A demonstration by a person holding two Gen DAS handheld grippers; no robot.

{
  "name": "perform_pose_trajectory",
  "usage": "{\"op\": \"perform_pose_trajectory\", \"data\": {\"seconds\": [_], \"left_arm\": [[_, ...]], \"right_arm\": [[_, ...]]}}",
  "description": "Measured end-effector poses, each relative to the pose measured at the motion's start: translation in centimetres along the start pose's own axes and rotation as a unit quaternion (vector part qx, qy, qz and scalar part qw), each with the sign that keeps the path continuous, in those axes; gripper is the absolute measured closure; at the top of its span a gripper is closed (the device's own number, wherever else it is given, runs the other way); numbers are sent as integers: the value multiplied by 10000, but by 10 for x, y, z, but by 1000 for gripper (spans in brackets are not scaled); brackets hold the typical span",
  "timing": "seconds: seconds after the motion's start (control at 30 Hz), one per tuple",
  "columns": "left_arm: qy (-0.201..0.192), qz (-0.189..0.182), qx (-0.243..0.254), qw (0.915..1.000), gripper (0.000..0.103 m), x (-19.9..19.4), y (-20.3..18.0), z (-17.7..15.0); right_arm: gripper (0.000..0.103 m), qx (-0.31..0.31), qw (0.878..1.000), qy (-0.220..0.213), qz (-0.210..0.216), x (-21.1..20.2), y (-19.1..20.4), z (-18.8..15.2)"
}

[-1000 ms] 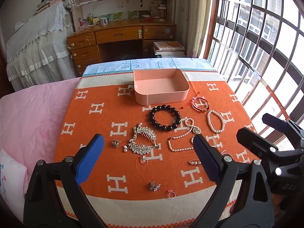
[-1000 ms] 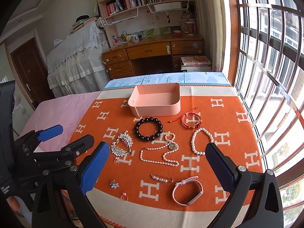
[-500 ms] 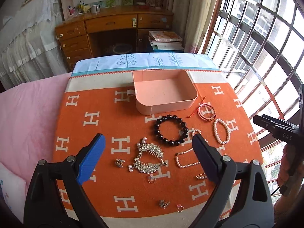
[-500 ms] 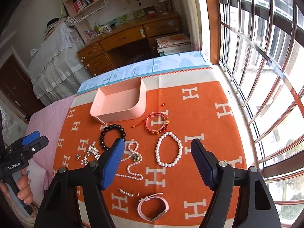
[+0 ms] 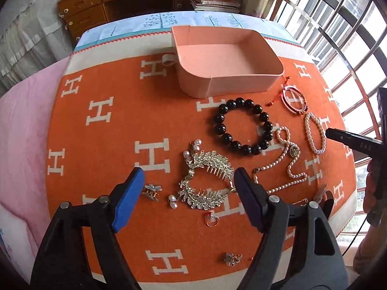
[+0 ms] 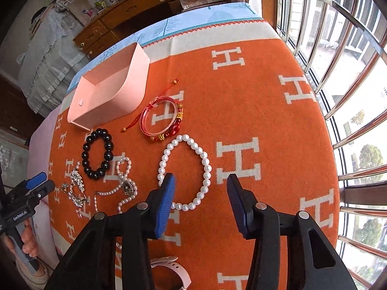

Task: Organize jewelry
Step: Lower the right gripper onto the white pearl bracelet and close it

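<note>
Right gripper (image 6: 199, 200) gapes wide, holding nothing, its ribbed blue pads astride the glossy pearl bracelet (image 6: 185, 171). Left gripper (image 5: 187, 193) is spread wide and empty too, above the glittering leaf-shaped comb (image 5: 205, 181). At twelve o'clock, the smooth pink box (image 5: 227, 60). Left handle reads "GenRobot.AI".

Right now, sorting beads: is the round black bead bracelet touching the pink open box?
Apart. The left wrist view shows orange cloth between the black bead bracelet and the pink box.
</note>
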State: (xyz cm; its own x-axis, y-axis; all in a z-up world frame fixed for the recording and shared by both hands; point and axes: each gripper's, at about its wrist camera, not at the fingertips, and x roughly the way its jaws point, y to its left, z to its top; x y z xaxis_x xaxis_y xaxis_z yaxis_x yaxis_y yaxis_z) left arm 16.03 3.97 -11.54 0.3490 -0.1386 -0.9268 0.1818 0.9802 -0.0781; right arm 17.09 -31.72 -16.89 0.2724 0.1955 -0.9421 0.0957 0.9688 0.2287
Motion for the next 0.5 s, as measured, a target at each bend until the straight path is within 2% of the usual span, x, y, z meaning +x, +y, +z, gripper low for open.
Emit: {"op": "perform_pose_trajectory", "data": {"seconds": [0.17, 0.27, 0.37, 0.43, 0.5], "left_arm": [[-7, -141, 430, 9990, 29, -1, -32, -5], [18, -228, 657, 9976, 29, 0, -50, -5], [74, -325, 805, 9962, 29, 3, -66, -4], [152, -472, 846, 9952, 33, 5, -75, -3], [285, -685, 809, 9940, 40, 8, -83, 0]], "right_arm": [[69, -184, 9994, 210, -197, 22, 14, 3], [72, -402, 9981, 125, -445, 26, 23, 3], [81, -561, 9962, 42, -668, 28, 28, 2], [87, -610, 9956, 6, -715, 25, 27, 0], [94, -559, 9967, 22, -589, 23, 25, -4]]}}
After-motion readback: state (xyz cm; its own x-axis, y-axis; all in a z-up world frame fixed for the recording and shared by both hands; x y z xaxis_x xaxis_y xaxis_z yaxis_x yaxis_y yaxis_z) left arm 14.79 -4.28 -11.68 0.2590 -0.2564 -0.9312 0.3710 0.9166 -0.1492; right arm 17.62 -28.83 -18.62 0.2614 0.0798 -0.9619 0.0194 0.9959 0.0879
